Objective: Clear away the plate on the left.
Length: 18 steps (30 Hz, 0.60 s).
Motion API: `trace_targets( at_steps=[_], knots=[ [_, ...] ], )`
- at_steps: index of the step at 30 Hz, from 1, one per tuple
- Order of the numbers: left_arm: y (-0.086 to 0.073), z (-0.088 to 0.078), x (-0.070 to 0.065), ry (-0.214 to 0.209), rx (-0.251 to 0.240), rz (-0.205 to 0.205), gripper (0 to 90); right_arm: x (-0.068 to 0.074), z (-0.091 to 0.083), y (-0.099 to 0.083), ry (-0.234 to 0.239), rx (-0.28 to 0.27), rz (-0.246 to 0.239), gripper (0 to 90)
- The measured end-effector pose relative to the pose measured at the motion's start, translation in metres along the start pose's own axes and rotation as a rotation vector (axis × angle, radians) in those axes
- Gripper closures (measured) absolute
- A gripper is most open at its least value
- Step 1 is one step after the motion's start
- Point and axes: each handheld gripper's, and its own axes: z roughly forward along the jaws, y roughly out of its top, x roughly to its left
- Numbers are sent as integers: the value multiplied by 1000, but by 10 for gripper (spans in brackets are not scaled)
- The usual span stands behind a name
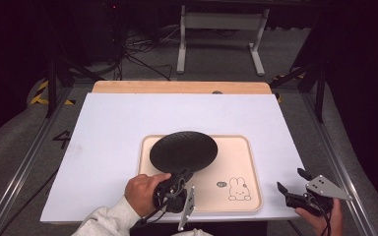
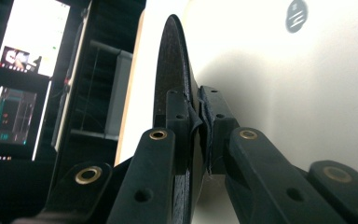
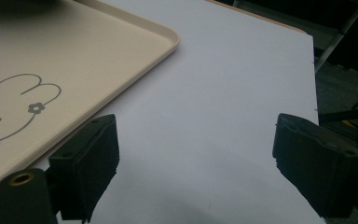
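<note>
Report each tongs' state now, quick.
Left tongs: closed on the rim of the black plate, over the tray.
Right tongs: open, holding nothing, above the white table sheet.

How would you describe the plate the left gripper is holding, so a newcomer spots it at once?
Start at the white table and find the beige tray near its front edge, printed with a rabbit drawing. The black plate sits over the tray's left half, its near rim clamped by the left gripper. It is the one round, dark, textured thing there.
</note>
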Motion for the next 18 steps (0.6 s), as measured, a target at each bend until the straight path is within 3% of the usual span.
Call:
trace_targets(
  at_steps=[4,8,12,18],
  knots=[
    [5,2,-4,-15,-10,19,833,-1,0,0,2,-3,3,153],
    [9,5,-8,-37,-22,10,829,0,0,0,2,-1,0,153],
    [11,11,-13,-42,-20,38,826,-1,0,0,3,-2,3,153],
    [9,20,-15,-73,-48,14,843,0,0,0,4,-1,0,153]
  ],
)
